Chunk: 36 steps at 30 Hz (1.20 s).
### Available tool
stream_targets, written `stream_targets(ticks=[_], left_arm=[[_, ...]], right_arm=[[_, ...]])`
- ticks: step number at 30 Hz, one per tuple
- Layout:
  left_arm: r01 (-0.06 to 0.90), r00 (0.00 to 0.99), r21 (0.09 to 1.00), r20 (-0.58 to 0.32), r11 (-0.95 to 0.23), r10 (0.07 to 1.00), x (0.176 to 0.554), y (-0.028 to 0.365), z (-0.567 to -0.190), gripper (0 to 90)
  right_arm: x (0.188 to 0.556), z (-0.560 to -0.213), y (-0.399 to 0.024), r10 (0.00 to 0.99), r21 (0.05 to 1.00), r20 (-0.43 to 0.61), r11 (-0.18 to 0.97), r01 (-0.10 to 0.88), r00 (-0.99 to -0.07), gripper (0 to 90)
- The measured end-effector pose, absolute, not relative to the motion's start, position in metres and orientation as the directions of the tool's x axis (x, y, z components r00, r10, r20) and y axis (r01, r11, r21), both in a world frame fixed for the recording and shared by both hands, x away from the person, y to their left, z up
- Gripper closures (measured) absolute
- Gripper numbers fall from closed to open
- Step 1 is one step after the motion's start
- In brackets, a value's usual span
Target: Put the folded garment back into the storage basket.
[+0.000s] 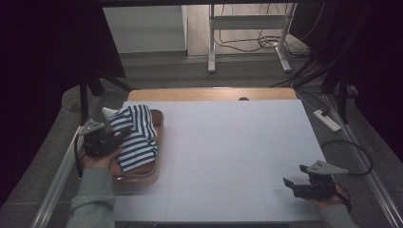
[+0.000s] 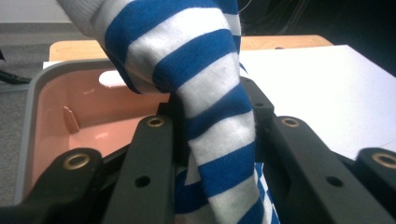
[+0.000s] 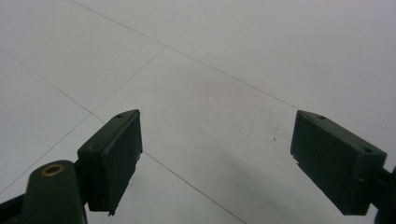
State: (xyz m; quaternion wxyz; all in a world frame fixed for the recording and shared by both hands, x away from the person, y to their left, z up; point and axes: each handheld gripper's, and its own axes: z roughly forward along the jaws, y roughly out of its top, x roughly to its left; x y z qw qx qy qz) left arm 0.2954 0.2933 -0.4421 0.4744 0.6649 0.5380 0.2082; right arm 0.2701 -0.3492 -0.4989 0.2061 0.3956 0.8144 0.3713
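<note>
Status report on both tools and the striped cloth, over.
Left tool shut on striped cloth, lifting it over pink tray. Right tool open, nothing between its jaws, above white table. Nothing in the way.

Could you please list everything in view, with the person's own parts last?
striped garment: one, blue and white, in the tray, a fold clamped by the left gripper.
tray: one, pink inside with a grey rim, table's left side.
table: one, white top.
power strip: one, white, floor at right.
left gripper: one, black, at the tray, shut on the striped garment.
right gripper: one, black, near right of the table, jaws open.
</note>
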Motion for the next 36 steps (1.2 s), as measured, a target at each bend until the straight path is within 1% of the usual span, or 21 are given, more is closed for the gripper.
stream_targets(ticks=[17,24,32,34,35,36], left_arm=[[0.584,0.322,0.811,-0.203,-0.026,0.924,0.304,0.285,-0.452,70.4],[0.595,0.327,0.802,-0.185,-0.050,0.927,0.306,0.282,-0.454,70.2],[0.599,0.325,0.799,-0.187,-0.049,0.927,0.307,0.281,-0.455,69.0],[0.604,0.321,0.796,-0.191,-0.046,0.928,0.308,0.281,-0.455,66.1],[0.608,0.317,0.793,-0.194,-0.041,0.928,0.308,0.281,-0.455,58.8],[0.605,0.304,0.795,-0.189,-0.036,0.934,0.308,0.281,-0.454,48.7]], right_arm=[[0.270,-0.499,-0.349,0.797,0.766,-0.043,0.414,0.493,-0.603,17.4],[0.270,-0.499,-0.349,0.796,0.766,-0.043,0.414,0.492,-0.603,17.4],[0.270,-0.499,-0.349,0.796,0.767,-0.042,0.413,0.492,-0.603,17.4],[0.270,-0.499,-0.349,0.796,0.766,-0.043,0.414,0.492,-0.604,17.4],[0.270,-0.499,-0.349,0.796,0.766,-0.043,0.414,0.492,-0.604,17.4],[0.270,-0.499,-0.349,0.796,0.766,-0.043,0.414,0.492,-0.604,17.4]])
